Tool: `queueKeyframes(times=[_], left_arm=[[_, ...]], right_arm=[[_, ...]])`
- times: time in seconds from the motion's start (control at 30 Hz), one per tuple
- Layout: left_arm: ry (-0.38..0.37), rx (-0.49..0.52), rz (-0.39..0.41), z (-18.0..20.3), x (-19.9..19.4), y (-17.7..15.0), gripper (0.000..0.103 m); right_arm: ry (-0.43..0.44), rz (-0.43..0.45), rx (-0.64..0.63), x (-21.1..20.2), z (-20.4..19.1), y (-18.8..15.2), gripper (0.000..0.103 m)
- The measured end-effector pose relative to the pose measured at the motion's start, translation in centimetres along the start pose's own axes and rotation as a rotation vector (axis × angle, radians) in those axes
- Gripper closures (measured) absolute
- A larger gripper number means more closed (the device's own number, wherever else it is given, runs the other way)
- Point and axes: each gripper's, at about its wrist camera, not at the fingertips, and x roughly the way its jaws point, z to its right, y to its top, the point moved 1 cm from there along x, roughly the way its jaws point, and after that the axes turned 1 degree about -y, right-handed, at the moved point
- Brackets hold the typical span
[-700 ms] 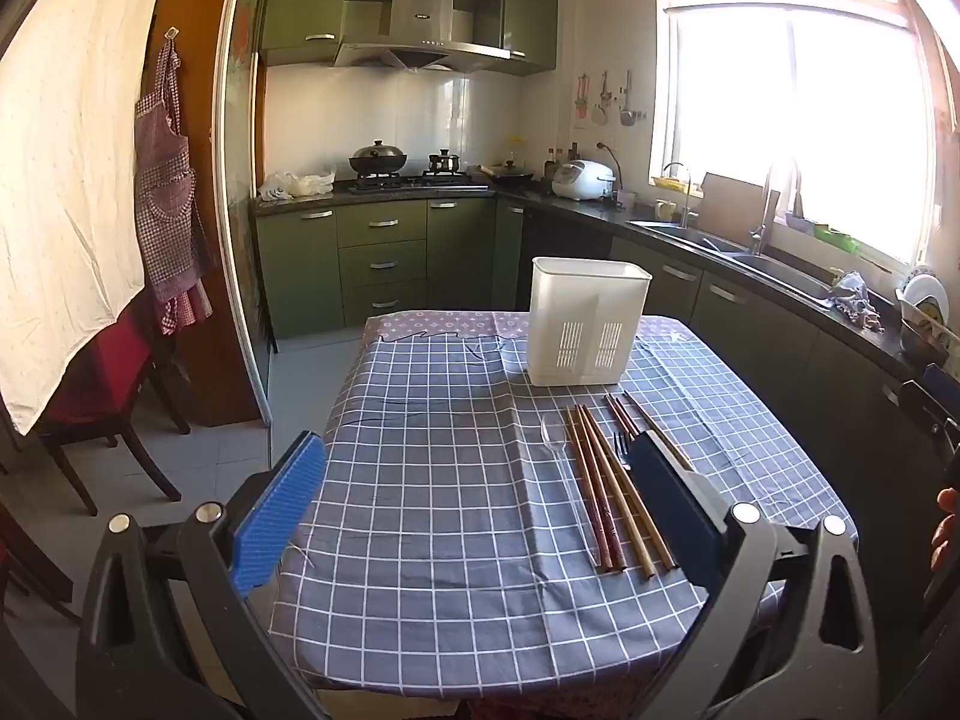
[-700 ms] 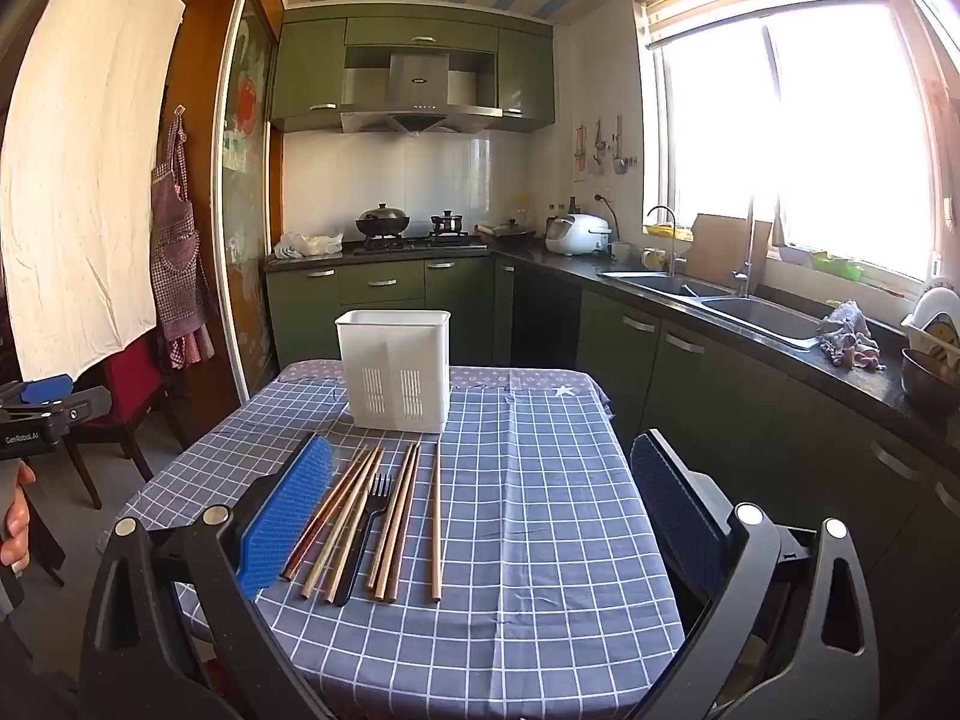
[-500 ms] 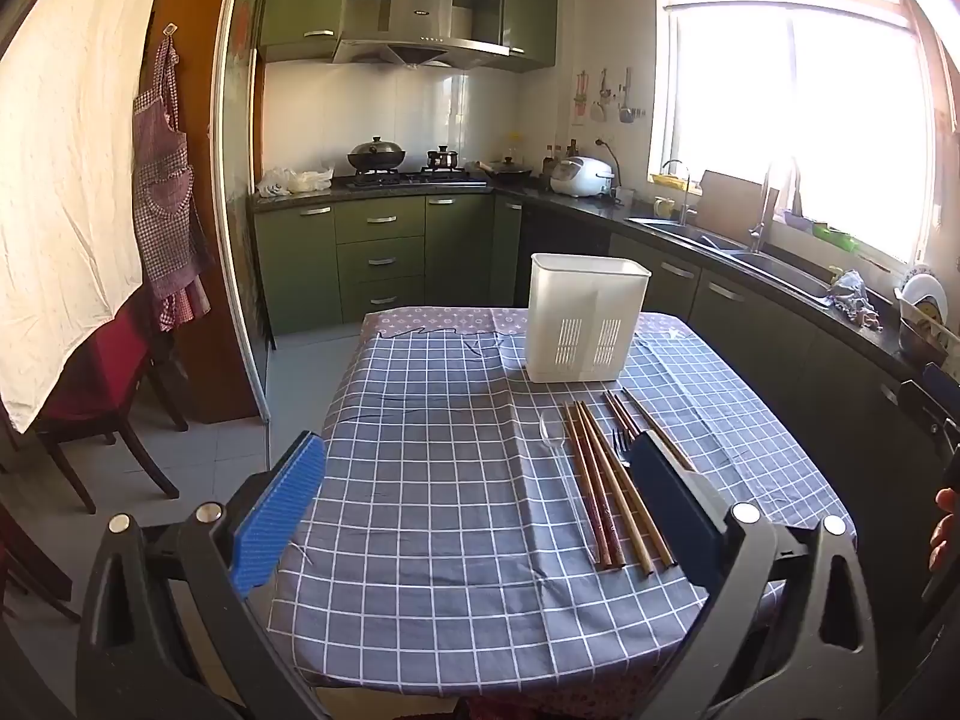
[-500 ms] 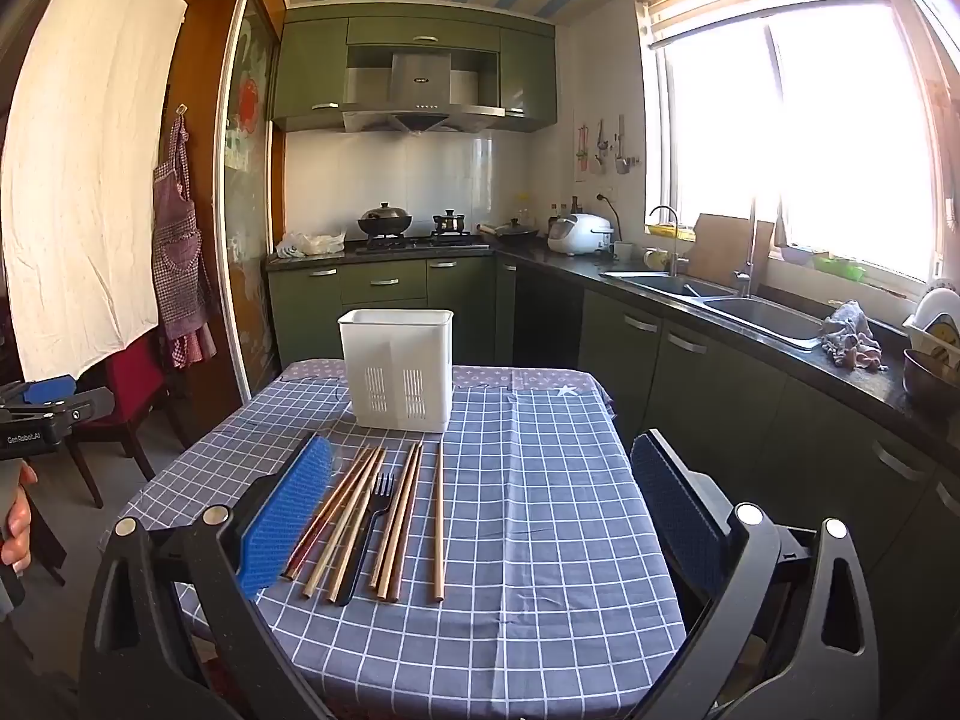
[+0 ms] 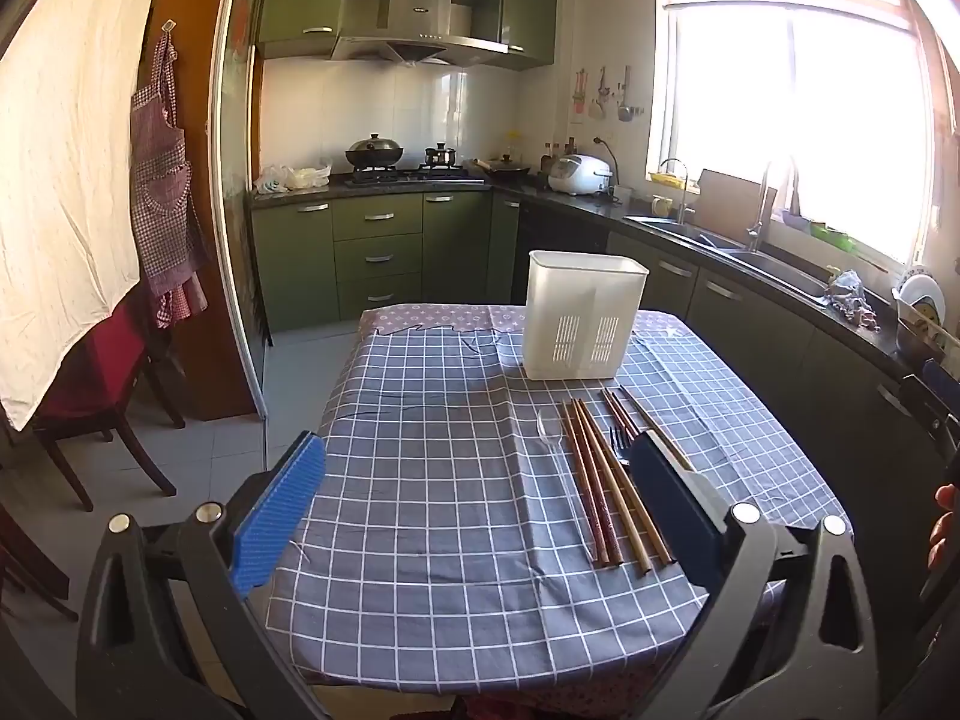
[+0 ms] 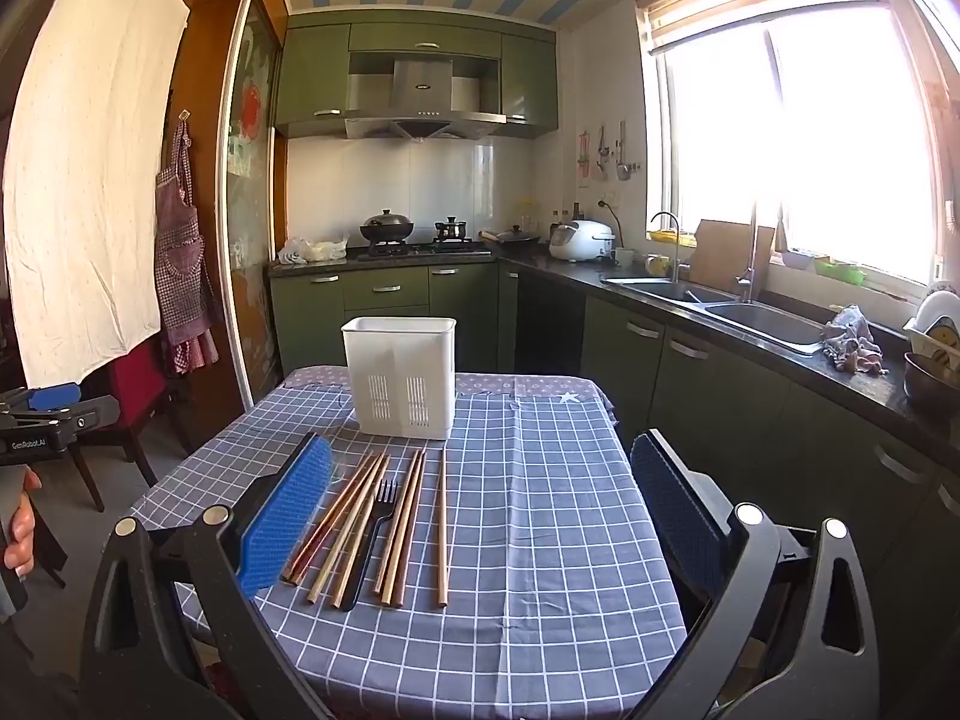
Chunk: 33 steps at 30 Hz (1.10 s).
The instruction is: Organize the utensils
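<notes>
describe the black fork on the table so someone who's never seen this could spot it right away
Find the table with the blue checked cloth and the white slotted utensil holder standing at its far end. In front of the holder lies a row of wooden chopsticks. The black fork lies among them, tines toward the holder: the only dark, pronged piece among brown sticks.

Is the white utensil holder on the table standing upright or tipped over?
Upright. The white utensil holder sits flat on the checked tablecloth, open rim on top, slotted side facing the camera. Whether anything is inside, cannot tell.
</notes>
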Motion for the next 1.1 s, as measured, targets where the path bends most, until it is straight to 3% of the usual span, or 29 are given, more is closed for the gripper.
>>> queueKeyframes(times=[1.1], left_arm=[[0.0,0.011,-0.019,0.36,0.38,-0.63,0.007]], right_arm=[[0.004,-0.019,-0.004,0.76,-0.04,-0.09,0.004]])
